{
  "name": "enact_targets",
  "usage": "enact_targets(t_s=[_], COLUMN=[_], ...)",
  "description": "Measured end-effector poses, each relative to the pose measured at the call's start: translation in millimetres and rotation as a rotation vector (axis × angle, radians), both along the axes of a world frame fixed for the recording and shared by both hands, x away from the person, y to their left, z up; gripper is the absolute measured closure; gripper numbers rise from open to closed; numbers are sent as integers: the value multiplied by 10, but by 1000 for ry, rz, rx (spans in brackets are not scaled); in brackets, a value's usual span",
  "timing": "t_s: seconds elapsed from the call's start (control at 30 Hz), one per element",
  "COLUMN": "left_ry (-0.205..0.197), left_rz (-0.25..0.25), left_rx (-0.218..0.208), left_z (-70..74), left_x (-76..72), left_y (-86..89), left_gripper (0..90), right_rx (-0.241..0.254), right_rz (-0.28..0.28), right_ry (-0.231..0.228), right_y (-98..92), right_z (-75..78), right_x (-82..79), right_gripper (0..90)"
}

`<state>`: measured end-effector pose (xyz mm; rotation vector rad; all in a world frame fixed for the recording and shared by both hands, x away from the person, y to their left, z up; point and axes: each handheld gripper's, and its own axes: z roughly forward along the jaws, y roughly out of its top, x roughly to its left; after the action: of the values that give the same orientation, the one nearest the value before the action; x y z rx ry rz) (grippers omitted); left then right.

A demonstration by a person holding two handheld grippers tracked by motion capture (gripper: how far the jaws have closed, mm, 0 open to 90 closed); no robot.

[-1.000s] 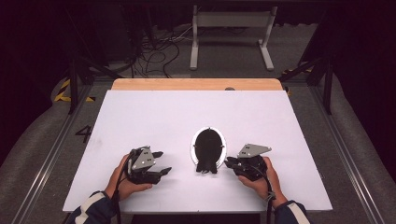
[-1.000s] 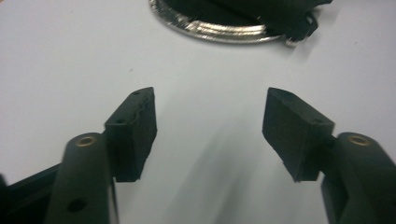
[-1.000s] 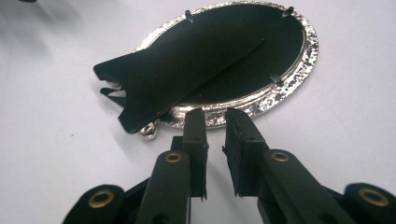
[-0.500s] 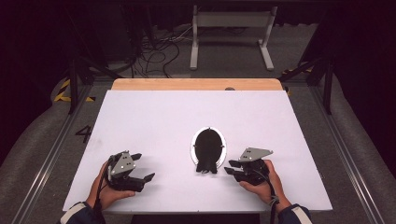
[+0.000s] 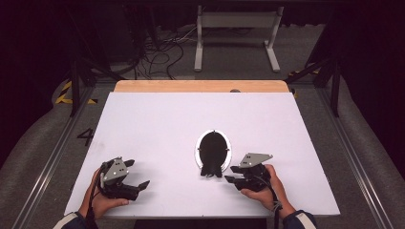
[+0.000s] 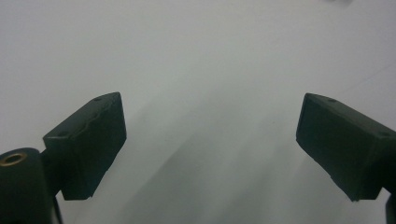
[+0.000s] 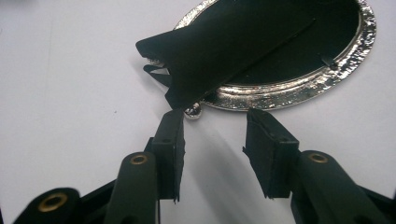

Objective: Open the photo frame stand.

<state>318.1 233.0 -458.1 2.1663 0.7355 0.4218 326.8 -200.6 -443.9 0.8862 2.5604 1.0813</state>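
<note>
An oval picture frame [image 5: 213, 151] with a silver rim lies face down near the front middle of the white counter [image 5: 157, 129], its black back and fold-out stand [image 7: 219, 51] turned up. The right gripper [image 5: 234, 175], held low just in front of the frame's near end, has just been opening its jaws; they stand apart with nothing between them, the fingertips [image 7: 170, 135] just short of the stand's ragged lower edge and a small silver ball foot [image 7: 192, 111]. The left gripper [image 5: 138, 186] rests well apart near the counter's front left, its jaws having just spread wide over bare counter, as the left gripper view confirms.

The work in hand appears to be taking hold of the frame by its stand. Done well, the right gripper would slide in low and level, one pad under the stand's free edge and one over it, and close only once the flap sits squarely between the pads. The thin stand may flex or tear, so a gentle pinch near its stiffer middle seems wiser. The left gripper could steady the rim.
</note>
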Motion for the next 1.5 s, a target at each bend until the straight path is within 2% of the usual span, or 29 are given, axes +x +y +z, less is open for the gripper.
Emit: enact_targets(t_s=[0.2,0.27,0.37,0.43,0.57,0.73,0.97,1.07,1.2,1.27,1.33,1.5], left_ry=[4,5,-20,-17,-11,-17,-10,-9,-9,-7,-7,-2], left_rz=[-6,-4,23,34,38,37,39,36,38,39,37,34], left_rx=[14,15,37,22,26,42,50,52,52,50,58,62], left_z=[-17,-19,-15,-17,-23,-29,-42,-45,-45,-48,-48,-57], left_x=[-3,-3,-1,8,9,17,22,21,23,22,24,28], left_y=[-36,-41,-46,-34,-31,-49,-59,-63,-59,-62,-67,-79], left_gripper=[97,100,118,121,122,127,127,127,127,126,126,125], right_rx=[-17,-35,-40,-51,-64,-76,-64,-25,54,63,111,162], right_rz=[26,19,19,17,27,22,22,7,-12,-18,-33,-46], right_ry=[12,17,30,39,62,63,65,81,148,159,189,216], right_y=[69,93,124,144,184,241,270,251,184,177,155,133], right_z=[-21,-21,-10,-10,-28,-35,-44,-55,-72,-73,-76,-69], right_x=[-7,0,-6,-7,1,22,39,50,92,96,123,152], right_gripper=[624,648,682,683,674,672,685,691,680,676,659,641])
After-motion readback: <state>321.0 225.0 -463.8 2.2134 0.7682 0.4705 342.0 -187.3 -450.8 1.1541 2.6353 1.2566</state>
